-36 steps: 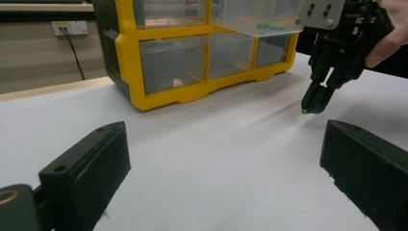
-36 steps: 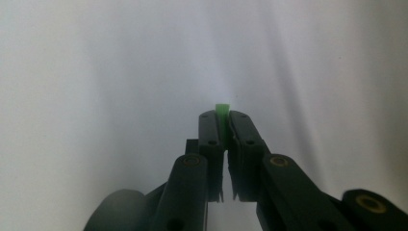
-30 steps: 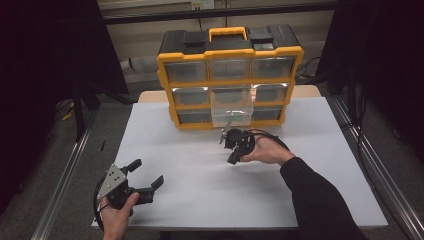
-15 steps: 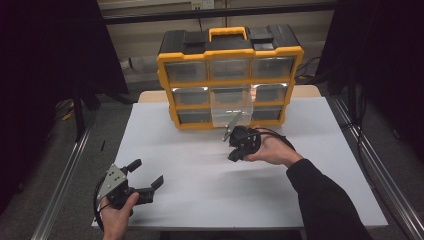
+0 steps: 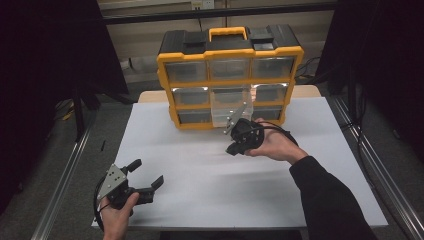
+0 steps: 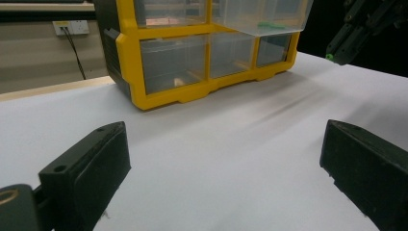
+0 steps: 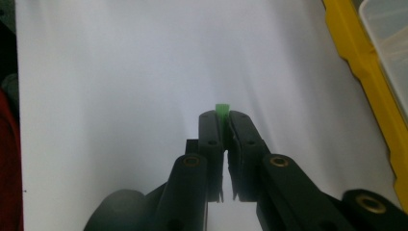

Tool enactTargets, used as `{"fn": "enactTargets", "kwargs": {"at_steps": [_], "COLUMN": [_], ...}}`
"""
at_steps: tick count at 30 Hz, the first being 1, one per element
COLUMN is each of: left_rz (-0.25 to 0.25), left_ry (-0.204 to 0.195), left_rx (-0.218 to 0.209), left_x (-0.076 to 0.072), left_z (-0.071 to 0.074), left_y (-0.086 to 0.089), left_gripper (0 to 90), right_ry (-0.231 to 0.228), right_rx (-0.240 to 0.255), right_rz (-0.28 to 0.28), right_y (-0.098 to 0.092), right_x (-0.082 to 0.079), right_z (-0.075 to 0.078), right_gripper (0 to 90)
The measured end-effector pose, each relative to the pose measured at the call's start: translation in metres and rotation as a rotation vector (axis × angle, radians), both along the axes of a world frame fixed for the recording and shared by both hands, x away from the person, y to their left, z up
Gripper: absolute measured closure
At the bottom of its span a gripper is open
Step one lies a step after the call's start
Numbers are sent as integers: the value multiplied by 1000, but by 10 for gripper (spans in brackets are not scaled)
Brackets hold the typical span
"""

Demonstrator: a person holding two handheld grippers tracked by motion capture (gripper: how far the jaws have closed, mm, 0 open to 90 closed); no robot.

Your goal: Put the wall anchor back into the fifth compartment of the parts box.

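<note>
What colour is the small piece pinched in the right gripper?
Green. The small piece sticks out between the right gripper's closed jaws, best seen in the right gripper view.

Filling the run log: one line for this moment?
right tool: shut on green piece | left tool: open, over table | clear drawer: pulled out

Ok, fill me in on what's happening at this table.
A person works with two handheld grippers. The right gripper is shut on a small green plastic piece, held above the white table near the pulled-out clear drawer of the yellow-and-black drawer organiser. The left gripper rests open at the near edge.
</note>
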State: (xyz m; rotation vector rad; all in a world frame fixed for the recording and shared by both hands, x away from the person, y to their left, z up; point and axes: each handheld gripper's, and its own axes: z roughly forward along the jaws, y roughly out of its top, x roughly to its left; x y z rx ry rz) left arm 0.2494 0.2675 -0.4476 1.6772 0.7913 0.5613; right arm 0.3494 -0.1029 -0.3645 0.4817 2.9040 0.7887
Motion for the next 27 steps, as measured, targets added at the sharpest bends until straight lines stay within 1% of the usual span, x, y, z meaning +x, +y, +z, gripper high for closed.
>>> {"fn": "enactTargets", "kwargs": {"at_steps": [1, 2, 3, 6, 7, 9, 13, 14, 15, 18, 22, 25, 27], "left_rz": [4, 1, 2, 0, 0, -1, 8, 5, 5, 3, 5, 5, 3], "left_ry": [1, 0, 0, 0, -2, -1, 0, -1, -1, -1, -1, -1, -1], "left_rx": [-10, 0, -10, 0, 8, 4, -17, -4, -5, -1, -4, -4, -3], "left_x": [0, 0, 0, 0, 0, 1, 0, 0, 0, 0, 0, 0, 0], "left_z": [0, 0, 0, 0, 0, 0, -1, 0, 0, 0, 0, 0, 0], "left_y": [-1, 0, -1, 0, 0, 0, -1, 0, 0, 0, 0, 0, 0], "left_gripper": [33, 33, 33, 34, 33, 33, 33, 33, 33, 33, 33, 33, 33], "right_ry": [-2, -5, -9, -19, -17, -42, -54, -55, -60, -62, -80, -87, -88], "right_rx": [4, 6, 11, 23, 35, 61, 70, 74, 77, 89, 103, 132, 139], "right_rz": [-3, -1, -1, 4, 6, 20, 26, 28, 33, 31, 25, 25, 16], "right_y": [0, 0, 0, 0, 0, 0, 0, 0, 0, 0, -2, -3, -5], "right_x": [0, 0, -1, -1, -2, -3, -5, -5, -5, -4, -3, -3, -3], "right_z": [2, 4, 5, 9, 10, 13, 18, 19, 21, 26, 33, 37, 41], "right_gripper": [846, 846, 845, 846, 846, 846, 846, 846, 846, 846, 846, 846, 846]}}
